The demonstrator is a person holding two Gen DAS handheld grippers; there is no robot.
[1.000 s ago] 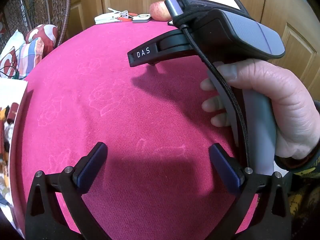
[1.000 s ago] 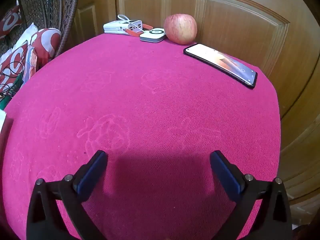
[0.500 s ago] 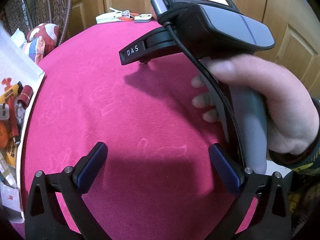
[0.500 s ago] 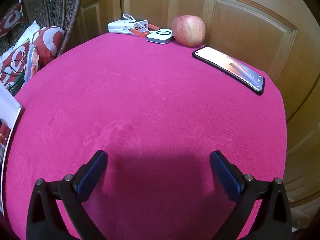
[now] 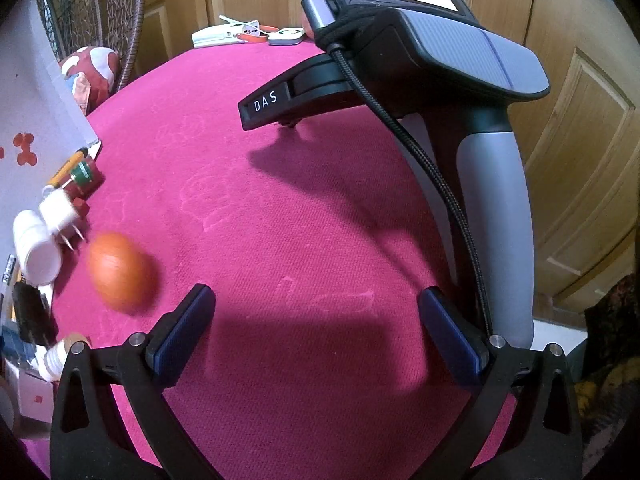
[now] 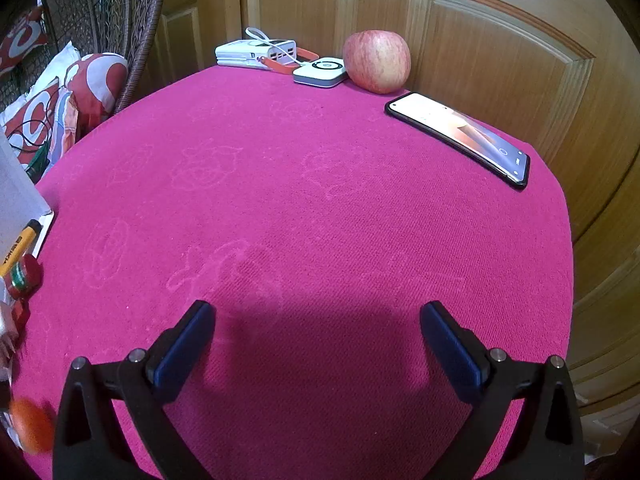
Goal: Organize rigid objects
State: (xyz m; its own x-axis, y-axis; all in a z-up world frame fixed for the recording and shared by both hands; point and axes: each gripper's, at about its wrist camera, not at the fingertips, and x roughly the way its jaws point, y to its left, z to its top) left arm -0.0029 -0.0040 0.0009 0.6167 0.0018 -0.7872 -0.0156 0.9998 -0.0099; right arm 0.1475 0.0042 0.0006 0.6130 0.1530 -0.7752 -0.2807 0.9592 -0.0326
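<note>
nothing sorted yet: both the left gripper (image 5: pixel 316 328) and right gripper (image 6: pixel 318 340) gape wide, empty; orange ball (image 5: pixel 120 270) and clutter (image 5: pixel 52 216) lie loose on the tabletop (image 6: pixel 320 200).

On the magenta-clothed round table (image 6: pixel 320 208), the flat black smartphone (image 6: pixel 460 138) lies right of the round red apple (image 6: pixel 377 60), the white square charger puck (image 6: pixel 320 71) left.

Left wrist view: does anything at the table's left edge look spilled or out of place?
Yes. Small items lie tumbled at the left edge of the pink tablecloth: a white bottle on its side, a white plug, a yellow pen. An orange ball is motion-blurred, apparently rolling loose. Both grippers are open and empty.
</note>
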